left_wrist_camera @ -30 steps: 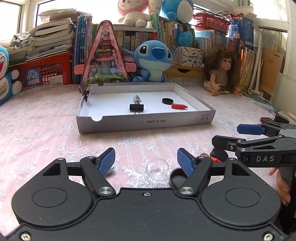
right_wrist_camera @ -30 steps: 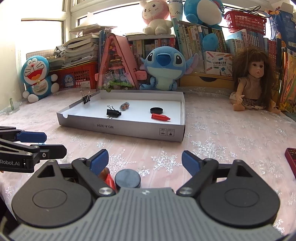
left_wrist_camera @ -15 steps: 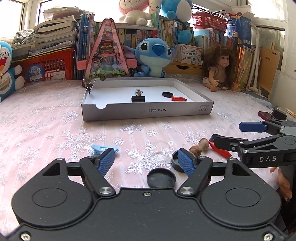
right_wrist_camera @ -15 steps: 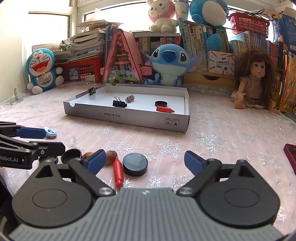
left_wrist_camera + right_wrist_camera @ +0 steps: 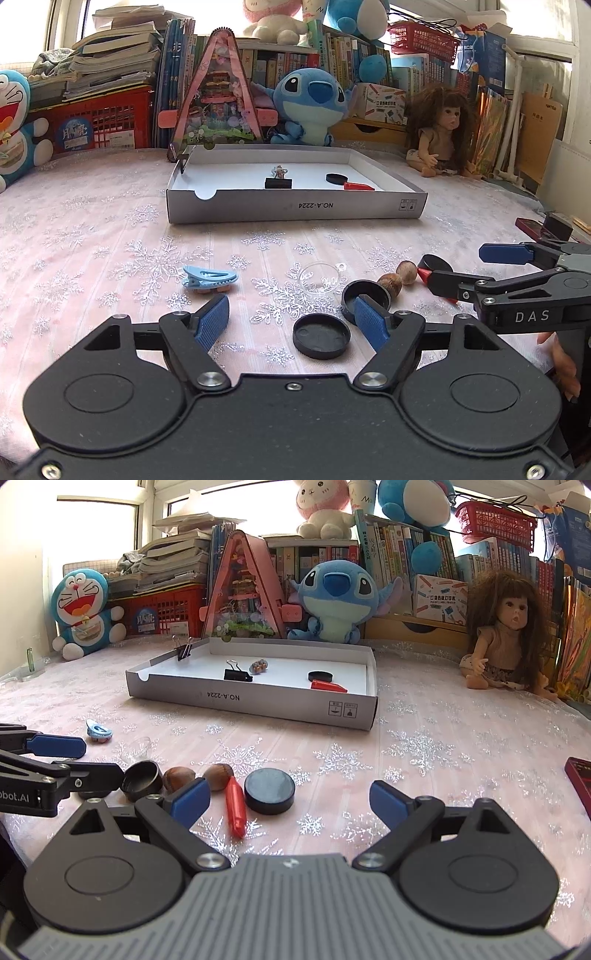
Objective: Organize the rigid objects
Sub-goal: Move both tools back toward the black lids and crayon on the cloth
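A white tray (image 5: 295, 212) holds a binder clip (image 5: 278, 182), a black disc (image 5: 335, 178) and a red cone (image 5: 357, 186); it also shows in the right wrist view (image 5: 258, 703). On the cloth lie a blue hair clip (image 5: 208, 278), a clear cap (image 5: 320, 277), two black lids (image 5: 321, 335), two nuts (image 5: 391, 282), a red cone (image 5: 236, 806) and a black disc (image 5: 269, 791). My left gripper (image 5: 293, 323) is open and empty above the lids. My right gripper (image 5: 291, 799) is open and empty over the disc.
Plush toys (image 5: 310, 107), a pink triangular case (image 5: 218, 96), books, a red crate (image 5: 103, 122) and a doll (image 5: 439, 133) line the back. A dark red object (image 5: 580, 779) lies at the right edge of the cloth.
Both grippers have pulled back and risen from the tray. The loose lids, nuts, cone and disc have come into full view in front of the fingers. Both stay open.
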The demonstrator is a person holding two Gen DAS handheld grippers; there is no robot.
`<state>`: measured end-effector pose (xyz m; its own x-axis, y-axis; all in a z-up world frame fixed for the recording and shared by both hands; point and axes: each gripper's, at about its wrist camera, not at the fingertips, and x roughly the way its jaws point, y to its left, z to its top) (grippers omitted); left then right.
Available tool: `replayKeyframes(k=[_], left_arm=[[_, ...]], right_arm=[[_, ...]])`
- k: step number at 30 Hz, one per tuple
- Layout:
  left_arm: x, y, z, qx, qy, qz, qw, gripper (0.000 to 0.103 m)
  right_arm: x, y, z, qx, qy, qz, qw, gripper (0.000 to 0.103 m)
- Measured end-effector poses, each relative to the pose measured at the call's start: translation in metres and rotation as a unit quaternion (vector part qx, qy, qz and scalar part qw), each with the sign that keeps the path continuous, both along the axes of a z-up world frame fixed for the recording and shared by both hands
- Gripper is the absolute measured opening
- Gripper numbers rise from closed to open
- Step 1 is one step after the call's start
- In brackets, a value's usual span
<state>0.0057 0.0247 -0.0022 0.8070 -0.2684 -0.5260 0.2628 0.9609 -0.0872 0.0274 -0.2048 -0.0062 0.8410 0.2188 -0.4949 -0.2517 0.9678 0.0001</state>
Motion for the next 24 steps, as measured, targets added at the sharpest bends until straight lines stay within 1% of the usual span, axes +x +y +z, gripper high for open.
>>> replayKeyframes(k=[4,10,12,14,16,17,19,22,23,24], left_arm=[[-0.005,-0.002,-0.001,0.005,-0.005,-0.008,0.9999,0.071],[-0.014,-0.008,-0.004,0.023,-0.01,-0.022,0.9994,0.067],[-0.016,-0.008,-0.005,0.025,-0.011,-0.023,0.9994,0.063],[-0.018,-0.008,-0.005,0.024,-0.012,-0.023,0.9994,0.054],[-0.019,-0.008,-0.006,0.023,-0.011,-0.024,0.9994,0.048],[-0.02,-0.008,-0.006,0.022,-0.012,-0.026,0.9994,0.043],[-0.021,-0.009,-0.006,0.018,-0.012,-0.031,0.9993,0.037],[-0.023,-0.01,-0.007,0.016,-0.013,-0.035,0.9992,0.03],[-0.023,-0.01,-0.006,0.015,-0.013,-0.036,0.9991,0.03],[-0.024,-0.01,-0.006,0.014,-0.013,-0.037,0.9991,0.03]], right_arm=[[-0.002,0.0,-0.003,0.0,0.004,0.001,1.0,0.098],[-0.007,0.002,-0.007,-0.003,0.011,0.01,1.0,0.098],[-0.01,0.004,-0.007,-0.003,0.01,0.015,1.0,0.097],[-0.012,0.005,-0.006,-0.002,0.007,0.023,1.0,0.096],[-0.015,0.007,-0.005,0.005,0.01,0.037,0.999,0.087],[-0.016,0.007,-0.004,0.011,0.014,0.047,0.999,0.084],[-0.019,0.01,-0.002,0.02,0.018,0.065,0.998,0.078],[-0.024,0.018,0.001,0.013,0.013,0.086,0.996,0.071],[-0.025,0.019,0.002,0.011,0.012,0.091,0.996,0.069],[-0.025,0.021,0.002,0.009,0.012,0.095,0.995,0.063]])
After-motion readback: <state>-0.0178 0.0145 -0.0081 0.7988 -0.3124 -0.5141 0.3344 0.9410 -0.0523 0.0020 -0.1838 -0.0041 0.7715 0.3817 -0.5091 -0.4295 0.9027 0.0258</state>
